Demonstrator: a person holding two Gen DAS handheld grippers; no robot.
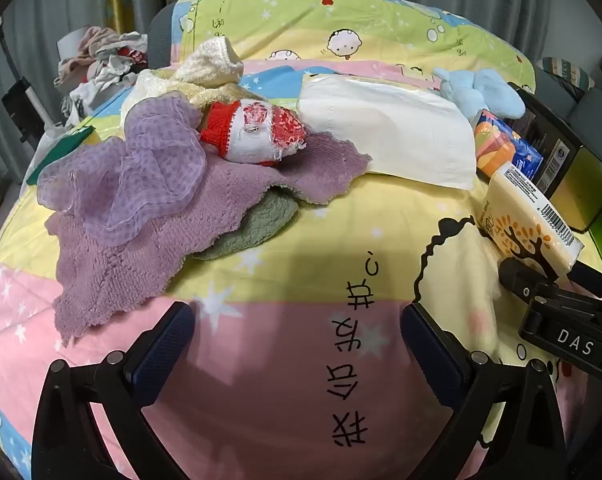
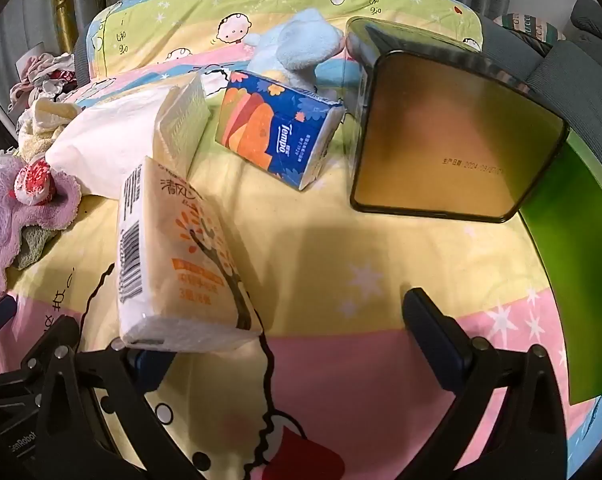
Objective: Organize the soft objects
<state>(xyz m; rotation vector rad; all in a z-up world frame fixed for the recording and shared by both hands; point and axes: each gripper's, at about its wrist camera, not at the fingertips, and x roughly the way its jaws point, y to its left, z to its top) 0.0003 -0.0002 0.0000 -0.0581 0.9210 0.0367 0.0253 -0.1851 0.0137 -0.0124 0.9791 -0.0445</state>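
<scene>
On the cartoon-print bed, a purple towel (image 1: 149, 240) lies under a purple mesh cloth (image 1: 129, 172) and a red-and-white knitted piece (image 1: 257, 132), with a green cloth (image 1: 257, 224) beneath. My left gripper (image 1: 299, 344) hangs open over bare quilt just in front of this heap. My right gripper (image 2: 297, 352) is open too. A yellow tissue pack (image 2: 177, 256) stands against its left fingertip and hides it; nothing presses on the pack. Beyond lie a blue Tempo tissue pack (image 2: 281, 132), a white tissue pack (image 2: 113, 136), a light-blue plush (image 2: 301, 48) and an open dark box (image 2: 445, 136) with a golden inside.
A green lid (image 2: 573, 280) lies at the right edge beside the box. Cream towels (image 1: 205, 72) sit behind the purple heap. A folded quilt (image 1: 341, 20) is at the back, and a clothes pile (image 1: 101, 56) is off the bed's far left. Grey curtains hang behind.
</scene>
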